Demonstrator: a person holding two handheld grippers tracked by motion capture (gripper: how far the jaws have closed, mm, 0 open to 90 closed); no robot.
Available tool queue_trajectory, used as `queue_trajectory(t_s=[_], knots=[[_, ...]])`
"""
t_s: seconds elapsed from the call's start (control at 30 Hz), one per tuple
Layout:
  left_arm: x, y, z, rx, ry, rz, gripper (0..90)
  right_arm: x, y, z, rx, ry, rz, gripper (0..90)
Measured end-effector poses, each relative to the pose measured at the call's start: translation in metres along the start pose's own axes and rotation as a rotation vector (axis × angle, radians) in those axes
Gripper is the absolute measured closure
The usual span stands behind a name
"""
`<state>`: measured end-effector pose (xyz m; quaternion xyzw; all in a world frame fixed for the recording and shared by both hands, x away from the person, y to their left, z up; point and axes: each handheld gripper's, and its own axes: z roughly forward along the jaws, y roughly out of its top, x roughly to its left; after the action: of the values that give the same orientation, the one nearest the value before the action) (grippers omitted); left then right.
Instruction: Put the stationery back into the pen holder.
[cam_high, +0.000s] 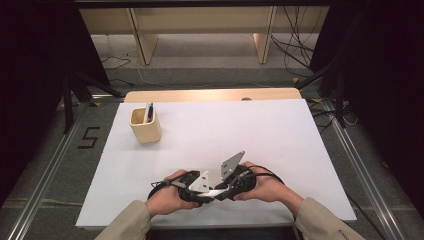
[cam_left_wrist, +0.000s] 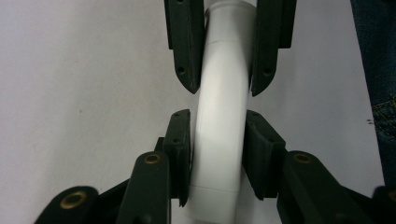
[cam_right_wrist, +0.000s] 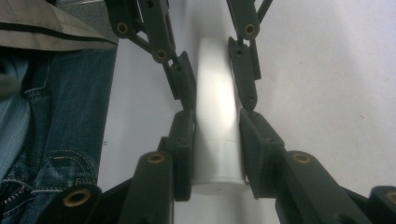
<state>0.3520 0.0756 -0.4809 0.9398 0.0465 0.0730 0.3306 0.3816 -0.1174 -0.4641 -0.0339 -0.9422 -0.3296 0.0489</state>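
Both tools meet nose to nose near front edge of white-topped desk (cam_high: 280, 130), low over it. White cylindrical plastic tube (cam_left_wrist: 222, 116) spans between them. Right tool (cam_right_wrist: 217, 140) clamped on tube's one end; left tool (cam_left_wrist: 217, 135) has jaws around other end, pads touching or nearly so, not clearly gripping. Judged: tube picked up, two-handed hold nearly set. Left to do: pull/twist apart, prob. Beige square cup with blue pen (cam_high: 145, 125) stands well apart, far left.
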Motion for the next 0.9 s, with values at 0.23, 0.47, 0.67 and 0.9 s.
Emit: queue_trajectory(t_s=[0.23, 0.47, 0.67, 0.9], knots=[[-0.001, 0.003, 0.000, 0.023, -0.014, 0.009, 69.0, 0.000, 0.001, 0.000, -0.001, -0.002, -0.020, 66.6], [-0.001, 0.003, -0.002, 0.031, -0.011, -0.001, 70.3, 0.000, 0.001, -0.001, -0.032, -0.002, -0.005, 64.4], [0.000, 0.002, -0.003, 0.023, 0.008, -0.023, 70.3, -0.006, 0.000, -0.013, -0.113, -0.042, 0.060, 46.3], [0.006, -0.001, -0.010, -0.014, 0.070, -0.093, 70.4, -0.016, -0.007, -0.031, -0.221, -0.170, 0.176, 31.3]])
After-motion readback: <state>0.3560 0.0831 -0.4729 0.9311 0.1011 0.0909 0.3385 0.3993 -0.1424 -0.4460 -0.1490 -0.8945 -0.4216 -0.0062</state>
